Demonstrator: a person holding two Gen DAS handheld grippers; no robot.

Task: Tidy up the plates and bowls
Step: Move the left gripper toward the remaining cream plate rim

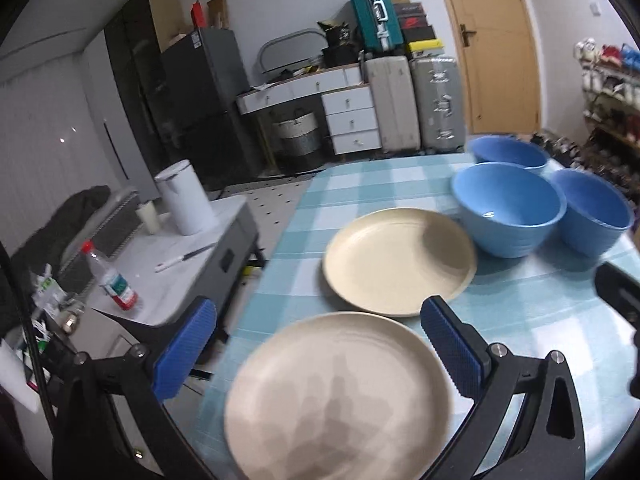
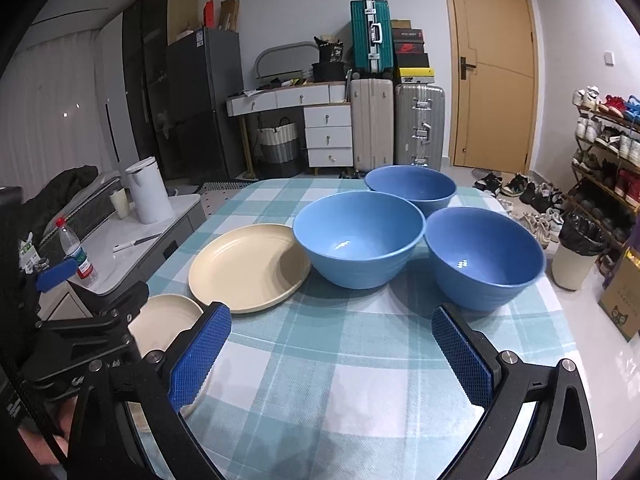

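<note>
Two cream plates lie on the checked tablecloth. The near plate (image 1: 340, 396) sits between and under the wide-spread fingers of my left gripper (image 1: 316, 344), which is open and holds nothing. The far plate (image 1: 400, 262) lies just beyond it. Three blue bowls stand behind: the middle bowl (image 1: 508, 208), the right bowl (image 1: 592, 212) and the back bowl (image 1: 508, 154). In the right wrist view my right gripper (image 2: 332, 352) is open over bare cloth, with the far plate (image 2: 248, 266), middle bowl (image 2: 358, 238), right bowl (image 2: 484, 256), back bowl (image 2: 410, 188) ahead and the near plate (image 2: 168, 326) at its left.
Left of the table (image 2: 360, 360) stands a low white cabinet (image 1: 176, 256) with a white kettle (image 1: 186, 198), a water bottle (image 1: 112, 276) and a knife. A bin (image 2: 576, 252) and shoe rack (image 2: 604, 140) are on the right. The left gripper's frame (image 2: 92, 320) shows at the right view's left edge.
</note>
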